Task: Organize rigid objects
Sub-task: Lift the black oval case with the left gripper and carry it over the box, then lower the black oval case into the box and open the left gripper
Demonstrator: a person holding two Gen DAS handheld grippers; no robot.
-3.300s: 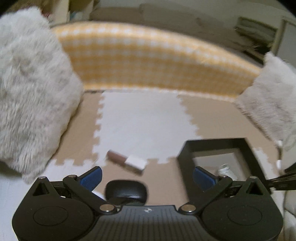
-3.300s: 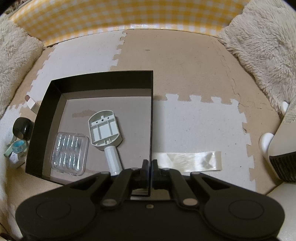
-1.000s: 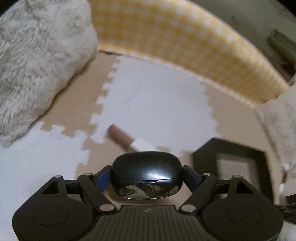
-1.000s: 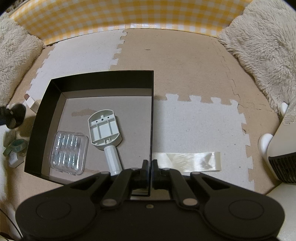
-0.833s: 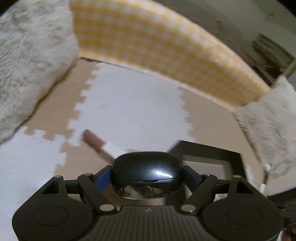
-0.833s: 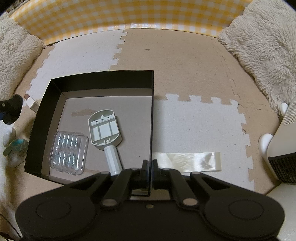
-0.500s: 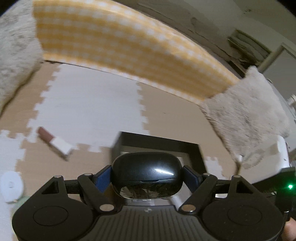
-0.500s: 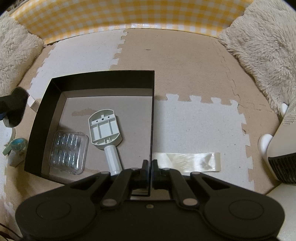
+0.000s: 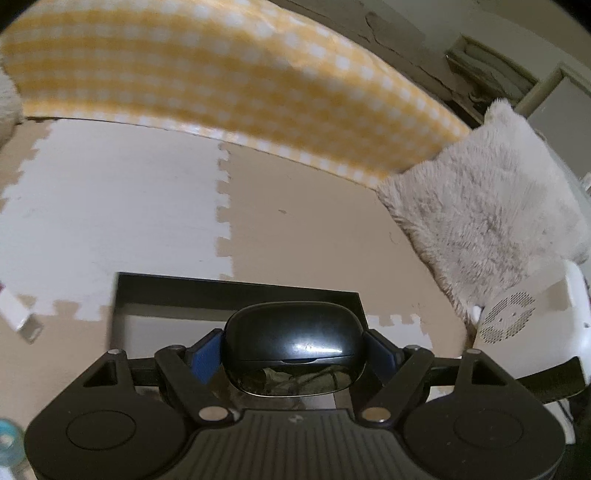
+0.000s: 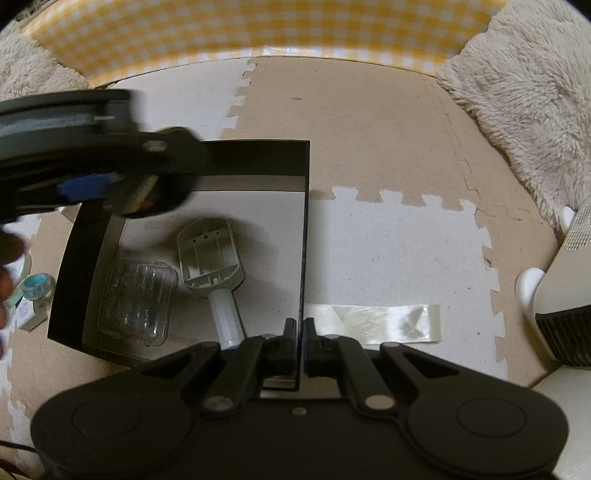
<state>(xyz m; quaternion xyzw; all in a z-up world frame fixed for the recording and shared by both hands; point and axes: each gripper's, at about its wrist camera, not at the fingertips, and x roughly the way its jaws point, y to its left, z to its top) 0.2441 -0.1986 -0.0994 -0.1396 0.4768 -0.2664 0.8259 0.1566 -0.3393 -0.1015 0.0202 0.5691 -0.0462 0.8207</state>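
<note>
My left gripper (image 9: 294, 349) is shut on a glossy black oval case (image 9: 294, 341) and holds it above the far left part of the black box (image 9: 236, 291). In the right wrist view the left gripper (image 10: 147, 184) shows blurred over the box's far left corner. My right gripper (image 10: 299, 328) is shut on the box's right wall (image 10: 304, 236). Inside the box lie a clear plastic blister tray (image 10: 136, 295) and a grey plastic tool with a white handle (image 10: 214, 266).
Foam puzzle mat floor in white and tan. A yellow checked barrier (image 10: 258, 29) runs along the back. Fluffy cushions (image 10: 524, 92) lie at both sides. A strip of clear tape (image 10: 373, 323) lies right of the box. A white appliance (image 10: 561, 295) stands far right. A blue tape roll (image 10: 35, 286) lies left.
My left gripper closed on the black case on the floor, lifted it and carried it right, over the box. The right gripper has stayed clamped on the box wall.
</note>
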